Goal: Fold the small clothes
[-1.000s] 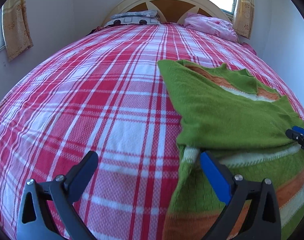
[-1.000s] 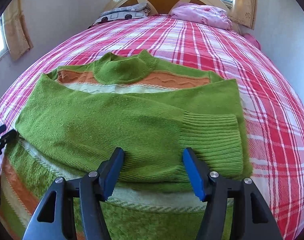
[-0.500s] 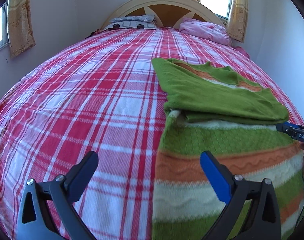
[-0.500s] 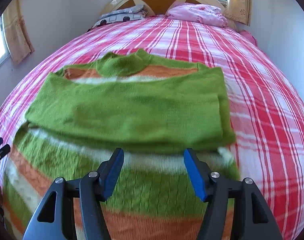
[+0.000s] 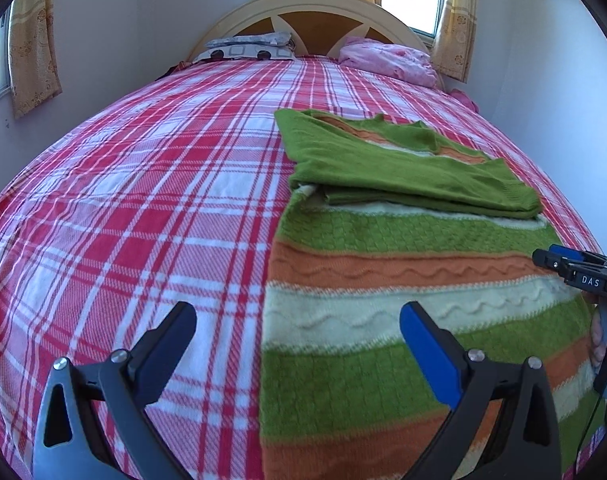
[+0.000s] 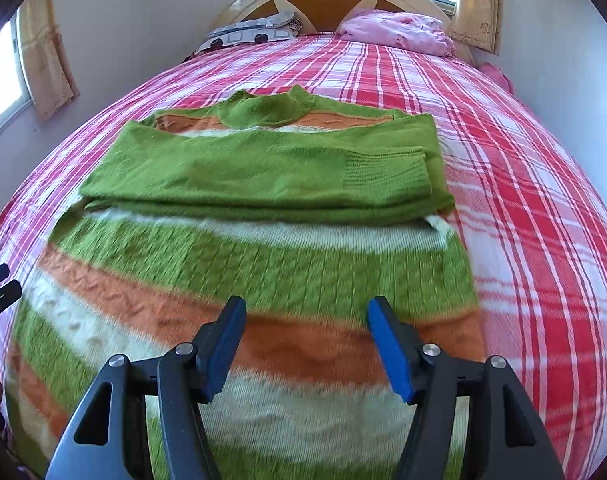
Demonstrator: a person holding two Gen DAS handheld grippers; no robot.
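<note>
Striped sweater flat on plaid bedspread, collar end far, hem end near; long axis straight ahead of both tools, away toward headboard. Both sleeves already folded across chest, one green band crosswise. Right gripper released, nothing between pads, hovering directly over lower body stripes, slightly right of sweater centreline. Left gripper released too, wide, empty, straddling sweater's left edge: left finger over bare bedspread, right finger over knit. Hem itself below and behind both tools, out of frame. Likely next: bottom-up fold, hem carried forward onto sleeves. Turns on hem corners lying nearer than fingertips, one per hand, left corner to left tool, right corner to right. Neither hand clearly nearer.
</note>
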